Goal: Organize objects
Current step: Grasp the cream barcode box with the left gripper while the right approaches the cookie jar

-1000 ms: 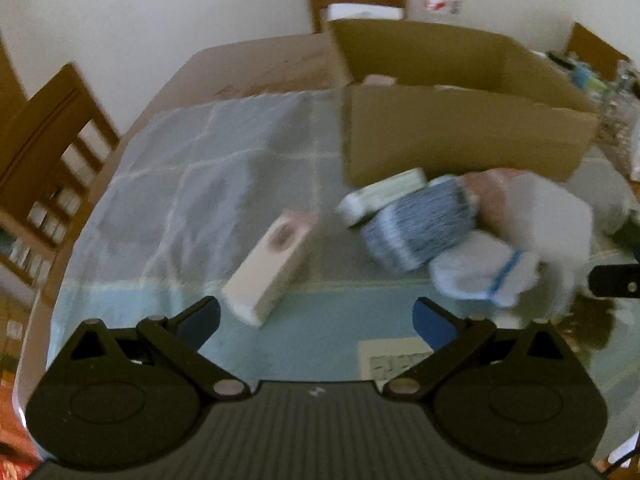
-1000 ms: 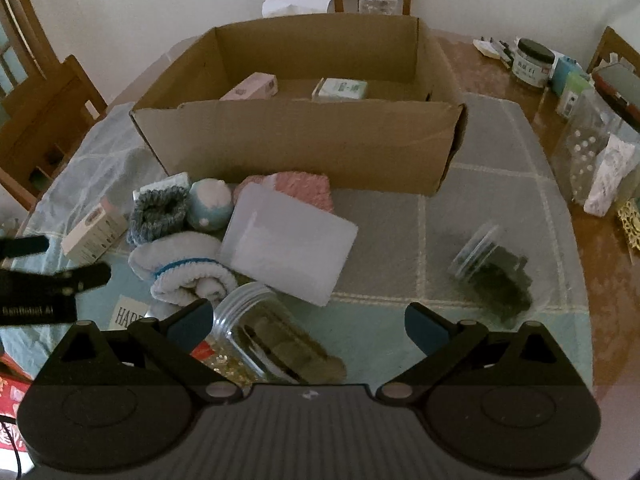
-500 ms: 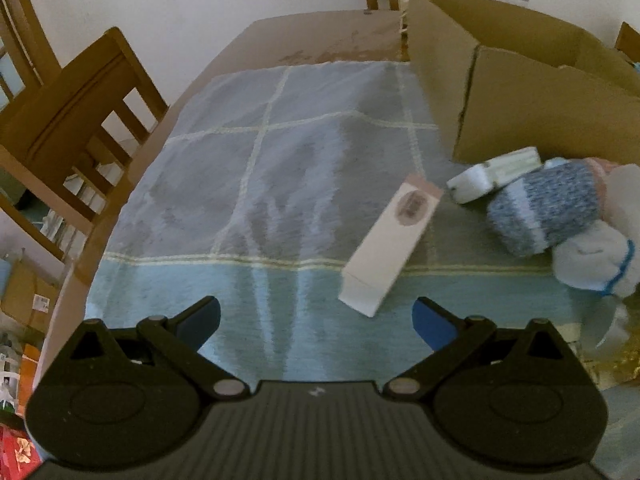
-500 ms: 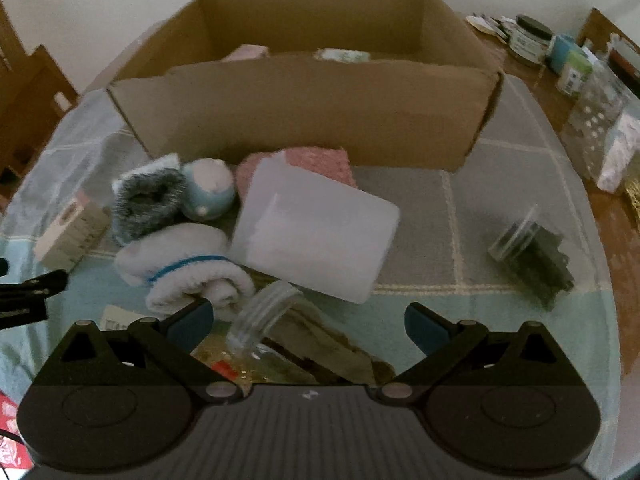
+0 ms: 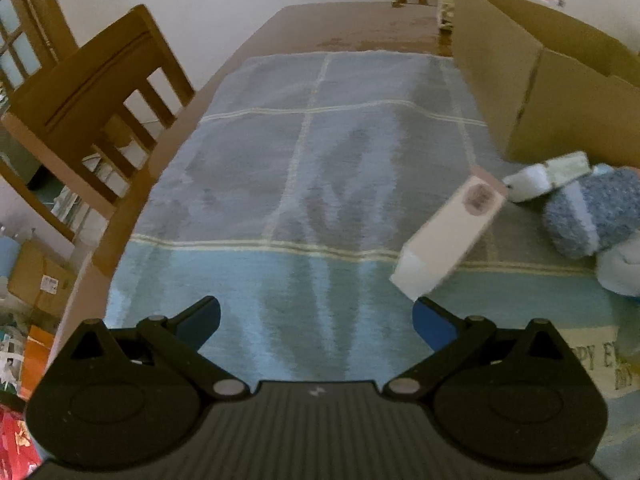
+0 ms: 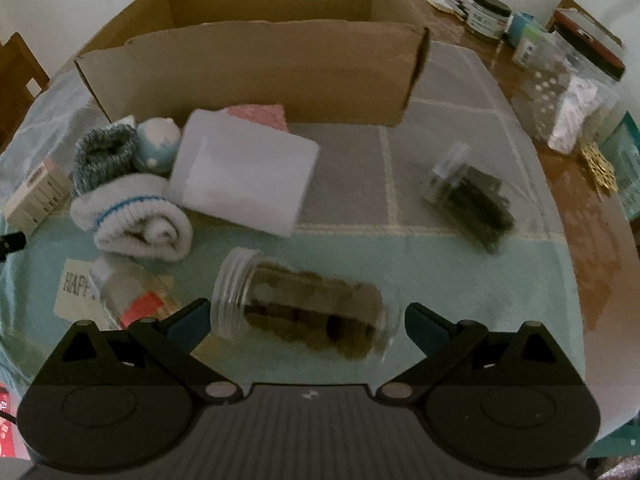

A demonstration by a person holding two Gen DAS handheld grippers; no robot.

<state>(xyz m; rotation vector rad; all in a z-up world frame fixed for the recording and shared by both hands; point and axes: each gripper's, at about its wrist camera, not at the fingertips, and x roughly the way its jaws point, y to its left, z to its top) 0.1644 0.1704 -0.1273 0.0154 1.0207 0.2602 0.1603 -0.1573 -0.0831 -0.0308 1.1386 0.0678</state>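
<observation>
Between the spread fingers of the right gripper (image 6: 304,316) a jar (image 6: 300,312) lies on its side (no lid is seen) in front of the box (image 6: 256,64), so bits could be spilled if it is tipped, while the left gripper (image 5: 316,316) is held wide apart over the cloth (image 5: 320,160).

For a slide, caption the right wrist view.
Open right gripper straddles a clear jar lying sideways on the checked cloth, rolled socks and cardboard box beyond.
</observation>
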